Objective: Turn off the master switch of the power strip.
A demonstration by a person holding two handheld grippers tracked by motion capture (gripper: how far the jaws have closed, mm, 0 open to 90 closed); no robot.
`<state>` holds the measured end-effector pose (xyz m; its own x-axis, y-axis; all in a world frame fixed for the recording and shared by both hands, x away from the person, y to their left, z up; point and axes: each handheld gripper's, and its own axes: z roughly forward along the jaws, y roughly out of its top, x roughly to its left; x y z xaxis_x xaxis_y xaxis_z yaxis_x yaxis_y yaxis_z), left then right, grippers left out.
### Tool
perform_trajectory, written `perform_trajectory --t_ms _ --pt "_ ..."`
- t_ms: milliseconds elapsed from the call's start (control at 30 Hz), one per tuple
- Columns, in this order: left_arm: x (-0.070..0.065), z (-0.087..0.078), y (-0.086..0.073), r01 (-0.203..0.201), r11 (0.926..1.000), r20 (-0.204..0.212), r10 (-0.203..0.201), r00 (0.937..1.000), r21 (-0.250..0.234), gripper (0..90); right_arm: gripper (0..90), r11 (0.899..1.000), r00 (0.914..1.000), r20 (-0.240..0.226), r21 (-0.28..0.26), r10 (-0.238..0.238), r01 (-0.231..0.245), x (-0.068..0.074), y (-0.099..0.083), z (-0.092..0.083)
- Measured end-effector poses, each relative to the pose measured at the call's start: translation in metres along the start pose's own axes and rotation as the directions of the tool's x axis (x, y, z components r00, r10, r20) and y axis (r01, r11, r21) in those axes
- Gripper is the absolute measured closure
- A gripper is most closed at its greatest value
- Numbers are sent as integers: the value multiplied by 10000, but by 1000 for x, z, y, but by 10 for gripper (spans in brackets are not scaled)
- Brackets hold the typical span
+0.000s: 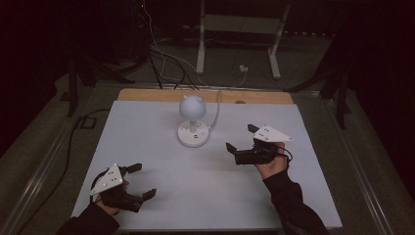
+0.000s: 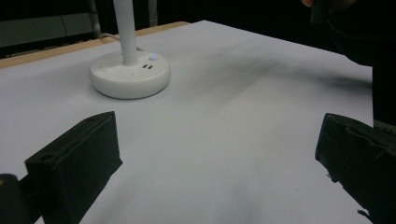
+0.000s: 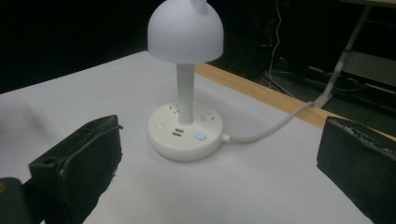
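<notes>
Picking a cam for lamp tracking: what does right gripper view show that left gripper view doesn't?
Right gripper view alone: the lamp's dome shade, its white cord running off over the table's wooden edge, and sockets on the base top. Left gripper view alone: a dark sleeve at upper right. Both: the round base with stem, blue-lit button and USB ports, the white table, and each camera's own two black jaws spread wide.
</notes>
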<state>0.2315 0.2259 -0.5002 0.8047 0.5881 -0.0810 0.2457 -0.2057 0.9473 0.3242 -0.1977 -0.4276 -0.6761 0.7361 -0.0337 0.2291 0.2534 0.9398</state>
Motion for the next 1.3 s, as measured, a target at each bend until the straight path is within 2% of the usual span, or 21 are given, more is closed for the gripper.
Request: perform_trajectory --t_ms 600,733,767,867,1000,1100,1300 --pt "0 -1 0 29 10000 40 -29 10000 -39 5 6 9993 9984 -444 131 349 -343 5 8 49" --pt "0 -1 0 71 10000 53 -70 10000 -52 5 6 9990 9980 -475 191 420 -411 4 8 57" --pt "0 0 0 78 10000 58 -77 10000 -34 5 6 9980 9968 -553 286 583 -568 1 7 62" --pt "1 0 0 115 9999 109 -114 9999 -22 5 6 9979 9973 -483 381 551 -533 -1 6 67" --pt "1 0 0 87 10000 110 -87 9999 -37 5 0 9936 9915 -837 623 996 -945 -8 5 82" --pt "1 0 0 139 9999 90 -139 9999 -65 5 0 9934 9895 -1013 604 1032 -974 -10 2 90" --pt "1 0 0 149 9999 107 -148 9998 -55 5 0 9915 9906 -857 842 1064 -992 -10 -3 103"
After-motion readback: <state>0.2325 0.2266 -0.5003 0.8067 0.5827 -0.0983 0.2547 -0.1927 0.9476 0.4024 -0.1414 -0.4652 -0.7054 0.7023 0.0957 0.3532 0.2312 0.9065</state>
